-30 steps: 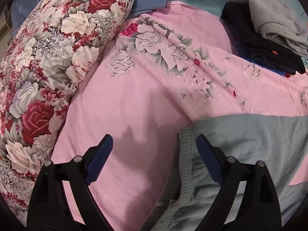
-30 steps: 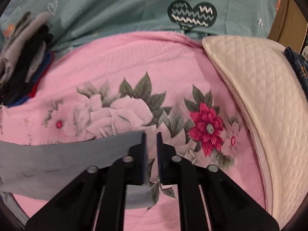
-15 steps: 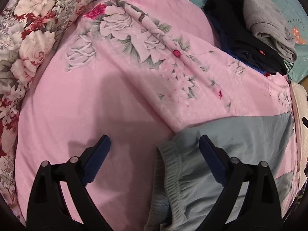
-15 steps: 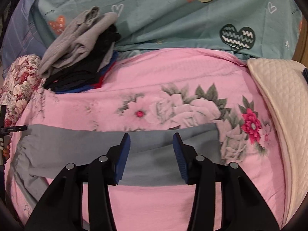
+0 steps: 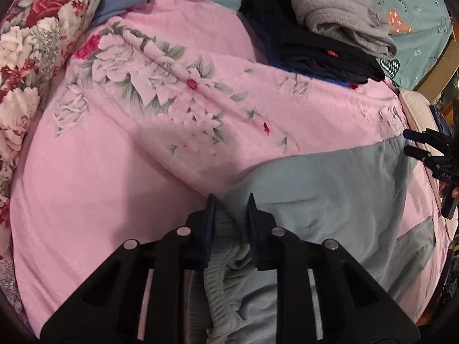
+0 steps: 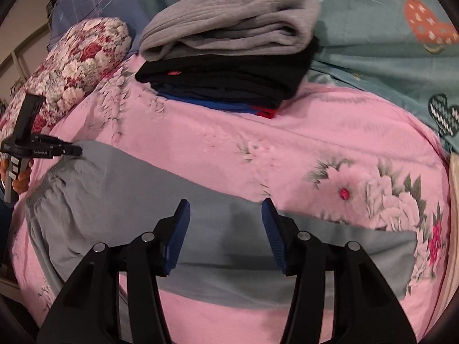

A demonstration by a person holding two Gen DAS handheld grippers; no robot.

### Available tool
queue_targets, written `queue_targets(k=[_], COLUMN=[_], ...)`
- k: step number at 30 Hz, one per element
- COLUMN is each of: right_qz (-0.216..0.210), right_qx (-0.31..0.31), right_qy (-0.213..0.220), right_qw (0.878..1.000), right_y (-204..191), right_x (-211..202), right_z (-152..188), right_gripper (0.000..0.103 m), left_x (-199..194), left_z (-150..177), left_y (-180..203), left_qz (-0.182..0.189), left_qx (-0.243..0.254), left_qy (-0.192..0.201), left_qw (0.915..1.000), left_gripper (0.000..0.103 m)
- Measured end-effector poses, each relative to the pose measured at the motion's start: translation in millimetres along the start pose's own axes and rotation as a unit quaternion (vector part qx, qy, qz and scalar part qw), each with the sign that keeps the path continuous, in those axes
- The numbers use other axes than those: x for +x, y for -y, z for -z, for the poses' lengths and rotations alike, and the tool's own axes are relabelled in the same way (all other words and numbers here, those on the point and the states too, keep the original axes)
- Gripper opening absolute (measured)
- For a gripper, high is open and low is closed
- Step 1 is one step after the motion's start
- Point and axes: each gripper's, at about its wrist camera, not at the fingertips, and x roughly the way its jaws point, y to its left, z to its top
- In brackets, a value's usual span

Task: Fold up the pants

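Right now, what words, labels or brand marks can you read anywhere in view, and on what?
"Turn off worry": teal sheet, above its orange heart.
"DAS…", cut off: right gripper.
Small white label on left gripper: too blurred to read.
Red tag on black folded pants: unreadable.

Pants (image 6: 120, 200): plain grey-green, gathered waistband same shade.
Sheet (image 5: 94, 189): pink, printed with pale white-grey blooms, grey-green leaves, small magenta flowers.
Bolster (image 5: 25, 57): white ground, red and cream roses.
Blanket (image 6: 373, 51): teal, orange-red dotted hearts, dark zigzag heart.
Clothes stack (image 6: 229, 66): grey top layer, black beneath, blue and red edges at bottom.
Gripper pads (image 6: 178, 229): blue; frames black.
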Motion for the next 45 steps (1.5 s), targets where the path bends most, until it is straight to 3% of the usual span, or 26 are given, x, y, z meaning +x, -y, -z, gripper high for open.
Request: queue_targets(k=[4,8,16,19,21,23,24,26,30,33,37,42,45], right_qz=[0.009,0.003,-0.051,-0.082,-0.098,-0.09,-0.083,-0.056,-0.018,0.016,0.024,-0.008,-0.075], right_qx=[-0.102,-0.18,-0.23,-0.23,-0.248,-0.281,-0.285,-0.295,-0.294,-0.287,-0.278,-0.289,-0.289], right_qy=[-0.022,-0.038,-0.075,-0.082,-0.095,-0.104,-0.107,-0.108,-0.079,-0.03,0.017,0.034,0.008], right_qw=[0.994,0.983,0.969,0.966,0.959,0.95,0.949,0.948,0.952,0.957,0.96,0.957,0.954], right_y=[-36,-61,-72,-73,-79,-90,-92,-97,-105,-112,-123,-154,-176], right_x=[33,62,107,115,116,113,113,111,83,39,-20,-68,-79], right_z=[-17,-30,-51,-62,-63,-61,-62,-63,-63,-61,-38,25,66], right_gripper=[0.052,0.052,0.049,0.038,0.015,0.009,0.004,0.004,0.004,0.004,0.0,0.0,0.0], left_x=[-25,-16,-11,-8,-3,-1,-2,-9,-36,-64,-109,-143,-141], left_z=[-11,-19,-7,-7,-8,-8,-9,-9,-6,4,39,109,158], left_y=[-20,-30,-30,-31,-31,-30,-29,-29,-20,-5,14,28,28], left_qz=[0.009,-0.031,-0.041,-0.042,-0.046,-0.051,-0.052,-0.053,-0.052,-0.05,-0.051,-0.053,-0.062], left_qx=[-0.064,-0.08,-0.059,-0.057,-0.059,-0.062,-0.064,-0.068,-0.049,-0.019,0.027,0.057,0.061], left_qy=[0.06,0.042,0.04,0.04,0.038,0.038,0.039,0.046,0.07,0.091,0.111,0.113,0.1], left_qw=[0.9961,0.9954,0.9966,0.9967,0.9965,0.996,0.9958,0.9953,0.9949,0.9944,0.9921,0.9905,0.9911], left_gripper=[0.02,0.02,0.021,0.021,0.021,0.021,0.021,0.021,0.021,0.021,0.021,0.022,0.025])
